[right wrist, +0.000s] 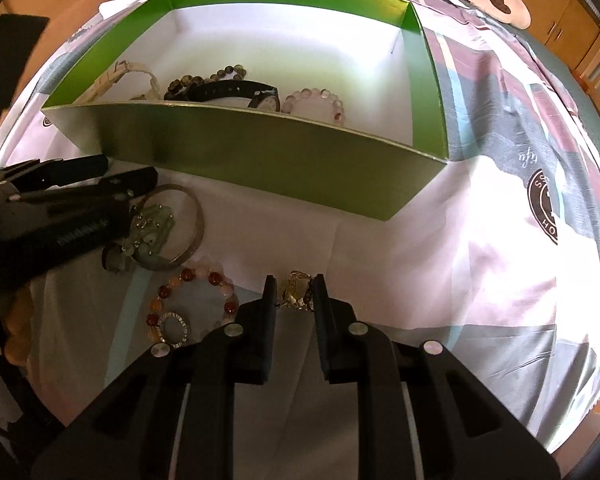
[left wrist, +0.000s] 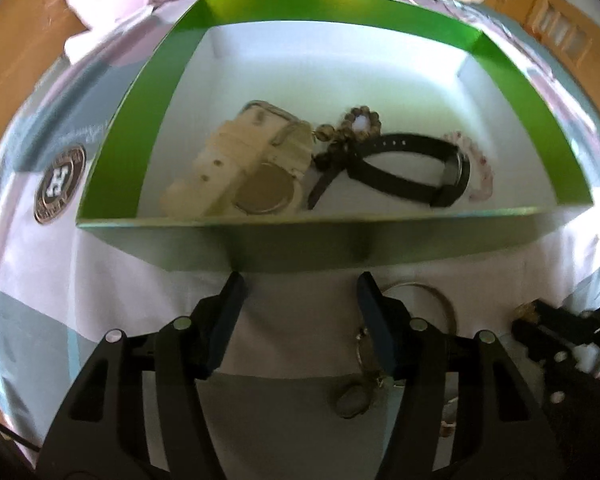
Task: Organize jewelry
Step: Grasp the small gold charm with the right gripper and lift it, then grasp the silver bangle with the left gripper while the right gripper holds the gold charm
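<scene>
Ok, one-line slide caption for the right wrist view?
Right gripper closed on a small gold trinket on the bedspread, beside a beaded bracelet, before the green box of sorted jewelry.

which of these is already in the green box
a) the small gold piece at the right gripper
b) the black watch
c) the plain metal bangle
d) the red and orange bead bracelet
b: the black watch lies on the white floor of the green box, beside a cream watch; the bead bracelet, the bangle and the gold piece lie outside on the bedspread.
</scene>
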### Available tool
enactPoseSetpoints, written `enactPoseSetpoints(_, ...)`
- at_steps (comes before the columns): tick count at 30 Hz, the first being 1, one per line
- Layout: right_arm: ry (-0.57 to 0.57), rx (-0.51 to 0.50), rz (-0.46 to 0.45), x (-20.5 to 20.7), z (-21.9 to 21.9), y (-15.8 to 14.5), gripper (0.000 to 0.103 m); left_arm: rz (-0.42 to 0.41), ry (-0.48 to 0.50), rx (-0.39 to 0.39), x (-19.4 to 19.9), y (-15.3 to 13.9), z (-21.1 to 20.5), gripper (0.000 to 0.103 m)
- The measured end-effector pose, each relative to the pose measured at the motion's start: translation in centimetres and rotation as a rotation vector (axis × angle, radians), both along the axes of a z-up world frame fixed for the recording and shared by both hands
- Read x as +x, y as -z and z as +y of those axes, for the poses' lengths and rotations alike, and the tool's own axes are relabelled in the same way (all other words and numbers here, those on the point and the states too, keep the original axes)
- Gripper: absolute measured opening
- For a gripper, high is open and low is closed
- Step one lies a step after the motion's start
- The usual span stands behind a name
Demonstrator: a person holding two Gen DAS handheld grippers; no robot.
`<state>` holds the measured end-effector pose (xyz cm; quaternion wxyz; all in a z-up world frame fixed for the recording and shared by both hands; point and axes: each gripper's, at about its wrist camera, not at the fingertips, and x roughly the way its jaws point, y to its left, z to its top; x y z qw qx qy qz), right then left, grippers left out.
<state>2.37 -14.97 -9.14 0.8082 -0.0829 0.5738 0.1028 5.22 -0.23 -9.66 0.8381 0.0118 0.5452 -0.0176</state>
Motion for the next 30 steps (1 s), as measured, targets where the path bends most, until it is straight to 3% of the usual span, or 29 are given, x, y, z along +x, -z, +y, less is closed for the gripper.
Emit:
enactPoseSetpoints(3, -0.002, -0.003, -0.002, -0.1, 0.0, 0.1, 0.018, -0.001, 0.016, 0.020, -0.2, 0.0, -0.3, 0.057)
enactPoseSetpoints(5, -0.004, -0.009, -0.002, -0.2, 0.1, 0.2, 0.018, 0.000, 0.016, 0.023, -0.3, -0.2, -0.3, 0.047)
enactPoseSetpoints(8, -0.005, -0.012, -0.004, -0.2, 0.1, 0.2, 0.018, 0.000, 0.025, 0.046, -0.6, -0.7, -0.2, 0.013)
enactPoseSetpoints(11, -0.006, -0.013, -0.006, -0.4, 0.3, 0.1, 0.018, 0.006, 0.035, 0.034, -0.9, -1.0, -0.2, 0.003)
enactPoseSetpoints(24, -0.005, -0.013, -0.006, -0.4, 0.3, 0.1, 0.018, 0.003, 0.035, -0.007, -1.1, -1.2, -0.2, 0.001)
enactPoseSetpoints(30, -0.006, -0.012, -0.005, -0.4, 0.3, 0.1, 0.018, 0.033, -0.008, -0.119, -0.6, -1.3, 1.4, 0.004)
